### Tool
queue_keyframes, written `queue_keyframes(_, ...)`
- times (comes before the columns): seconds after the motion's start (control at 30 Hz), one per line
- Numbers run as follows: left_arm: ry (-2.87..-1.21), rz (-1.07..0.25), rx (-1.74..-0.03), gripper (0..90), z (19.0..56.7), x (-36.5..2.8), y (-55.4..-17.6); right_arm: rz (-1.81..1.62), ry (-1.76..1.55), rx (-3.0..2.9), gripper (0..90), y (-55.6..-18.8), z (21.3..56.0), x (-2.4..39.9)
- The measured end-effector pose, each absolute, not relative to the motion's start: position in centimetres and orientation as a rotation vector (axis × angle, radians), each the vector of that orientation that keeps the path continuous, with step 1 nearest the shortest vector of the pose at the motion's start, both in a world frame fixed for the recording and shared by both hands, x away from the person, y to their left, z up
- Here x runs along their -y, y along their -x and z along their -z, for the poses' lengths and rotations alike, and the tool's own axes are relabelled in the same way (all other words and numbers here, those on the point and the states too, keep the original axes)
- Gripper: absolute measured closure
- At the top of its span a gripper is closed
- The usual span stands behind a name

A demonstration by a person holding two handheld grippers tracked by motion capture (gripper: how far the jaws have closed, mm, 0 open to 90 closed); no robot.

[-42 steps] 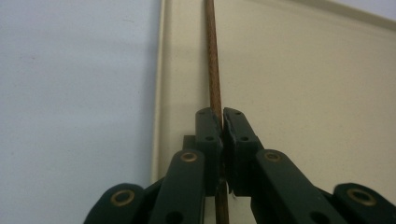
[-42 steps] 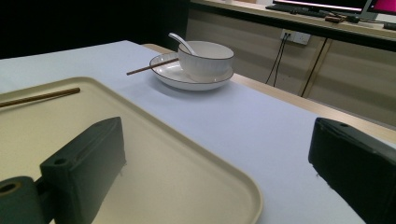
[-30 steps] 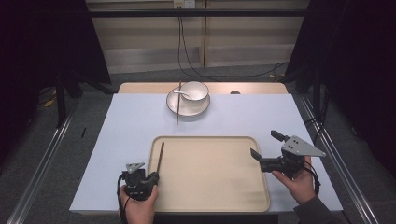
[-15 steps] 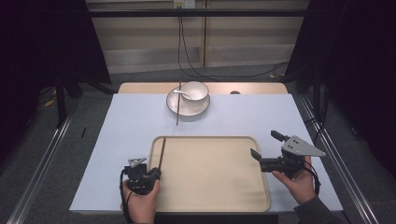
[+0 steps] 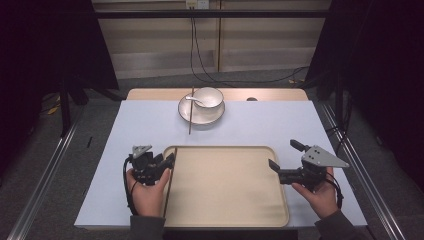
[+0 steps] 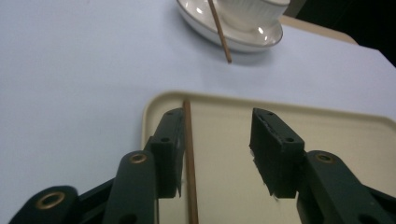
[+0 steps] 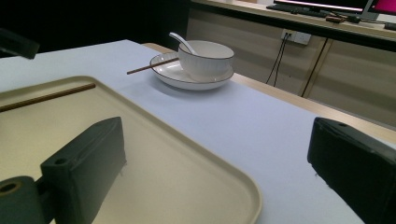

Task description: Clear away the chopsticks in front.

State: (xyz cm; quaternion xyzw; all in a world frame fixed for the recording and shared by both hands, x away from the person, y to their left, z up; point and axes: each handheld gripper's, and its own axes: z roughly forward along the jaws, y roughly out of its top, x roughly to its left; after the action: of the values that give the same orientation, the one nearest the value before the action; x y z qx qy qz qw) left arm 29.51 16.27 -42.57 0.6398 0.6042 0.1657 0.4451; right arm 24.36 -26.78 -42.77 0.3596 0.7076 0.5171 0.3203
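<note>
High view shows you two chopsticks. One chopstick [image 5: 169, 184] lies along the left side of the one tan tray [image 5: 235, 210], near you. The other chopstick [image 5: 191, 112] leans on the one white plate [image 5: 192, 114] at the far side of the table [image 5: 100, 165]. One white bowl [image 5: 208, 97] sits on that plate, and one white spoon [image 5: 194, 99] rests in the bowl.

You have two grippers. Your left gripper [image 5: 169, 161] is at the near left corner of the tray, pointing right and a little away from you, and your left hand [image 5: 147, 192] holds it from behind. Its jaws have just been opening. In the left gripper view they stand apart over the tray, and the chopstick lies between them, right beside one pad [image 6: 169, 149], not squeezed.

Your right gripper [image 5: 285, 159] is at the right edge of the tray, pointing left toward the middle. Your right hand [image 5: 320, 192] holds it low, near the table. Its jaws are wide apart with nothing in them.
</note>
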Motion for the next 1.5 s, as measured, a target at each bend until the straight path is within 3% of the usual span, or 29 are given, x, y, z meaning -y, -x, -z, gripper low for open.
queue_keyframes(0.5,-1.578,-0.421,-1.365,36.4,40.8,-15.5,-37.0,-1.354,-0.937,-1.875,3.7,-24.4,42.8,26.8)
queue_keyframes(0.93,-1.616,-0.427,-1.319,23.7,42.2,-13.8,-43.8,-1.364,-0.947,-1.858,3.8,-24.4,42.8,26.9)
queue_keyframes(1.17,-1.690,-0.470,-1.327,28.1,43.2,-13.0,-46.4,-1.364,-0.944,-1.860,3.8,-24.4,42.8,26.9)
queue_keyframes(1.5,-1.752,-0.479,-1.364,44.9,45.3,-12.0,-48.7,-1.360,-0.925,-1.872,3.9,-24.5,42.8,26.9)
